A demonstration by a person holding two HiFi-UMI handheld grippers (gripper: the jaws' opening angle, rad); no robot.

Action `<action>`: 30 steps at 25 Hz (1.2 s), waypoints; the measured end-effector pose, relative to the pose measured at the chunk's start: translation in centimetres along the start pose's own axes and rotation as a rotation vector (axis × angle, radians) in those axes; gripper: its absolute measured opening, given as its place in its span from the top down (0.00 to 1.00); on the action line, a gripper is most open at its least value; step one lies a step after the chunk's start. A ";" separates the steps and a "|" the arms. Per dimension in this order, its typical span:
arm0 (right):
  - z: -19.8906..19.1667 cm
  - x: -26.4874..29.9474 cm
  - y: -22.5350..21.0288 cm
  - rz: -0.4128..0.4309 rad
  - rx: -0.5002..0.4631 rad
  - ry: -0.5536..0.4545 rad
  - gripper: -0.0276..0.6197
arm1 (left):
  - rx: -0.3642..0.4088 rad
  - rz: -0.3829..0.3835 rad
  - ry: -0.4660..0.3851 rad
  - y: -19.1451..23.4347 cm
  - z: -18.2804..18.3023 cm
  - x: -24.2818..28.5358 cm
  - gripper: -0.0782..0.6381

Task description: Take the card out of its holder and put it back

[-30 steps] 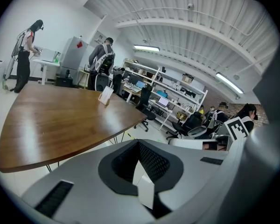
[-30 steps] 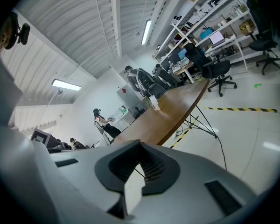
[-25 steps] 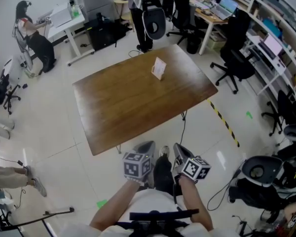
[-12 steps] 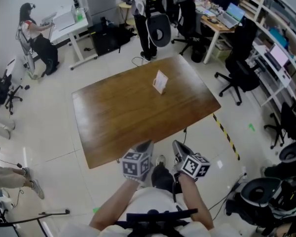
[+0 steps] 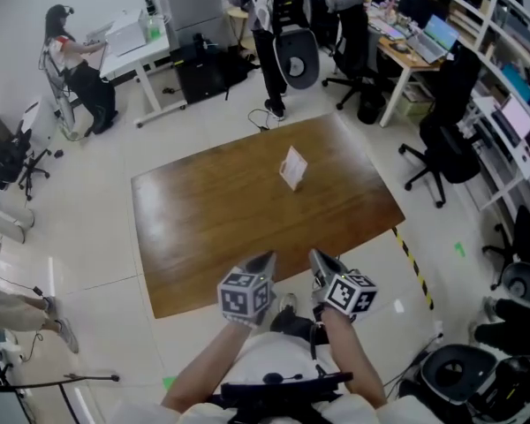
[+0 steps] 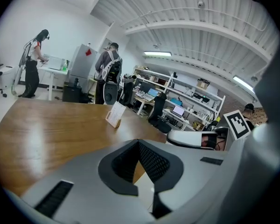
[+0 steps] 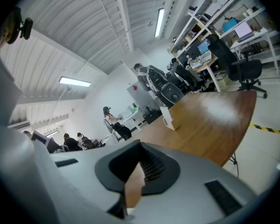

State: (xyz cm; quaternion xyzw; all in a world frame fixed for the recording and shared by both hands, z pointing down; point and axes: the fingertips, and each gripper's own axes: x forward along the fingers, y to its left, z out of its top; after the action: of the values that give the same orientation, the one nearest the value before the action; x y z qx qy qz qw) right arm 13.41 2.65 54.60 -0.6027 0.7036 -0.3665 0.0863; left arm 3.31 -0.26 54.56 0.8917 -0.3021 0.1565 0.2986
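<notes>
Head view: steeply down from high, behind the near edge of the desk (image 5: 212,219), whole top in frame. Views from the left hand-held gripper (image 5: 263,262) and right hand-held gripper (image 5: 318,261): low, just off that edge, facing across the same top.

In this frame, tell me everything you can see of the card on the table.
The card is a small white rectangle standing on edge in a low, light tan holder that looks wooden. The holder grips its bottom edge. Holder and card sit on the brown wooden table, in its far right part and clear of the edges. Any print on the card is too small to read. Nothing but the holder touches it.
</notes>
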 end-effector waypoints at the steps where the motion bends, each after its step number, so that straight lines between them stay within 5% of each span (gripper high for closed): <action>1: 0.6 0.5 -0.1 0.011 -0.005 0.001 0.95 | 0.002 0.007 -0.003 0.1 0.5 0.5 0.90; 11: 5.5 4.1 -3.2 0.058 -0.072 0.018 0.94 | -0.012 0.055 -0.048 0.2 4.2 5.6 0.90; 30: 11.0 13.2 -7.9 0.042 -0.142 0.007 0.90 | -0.063 0.134 -0.009 3.6 5.2 10.3 0.90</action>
State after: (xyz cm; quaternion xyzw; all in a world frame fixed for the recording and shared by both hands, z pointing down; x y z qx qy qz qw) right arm 22.44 -13.91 55.83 -0.5913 0.7405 -0.3158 0.0487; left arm 9.49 -10.38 56.87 0.8603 -0.3675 0.1624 0.3138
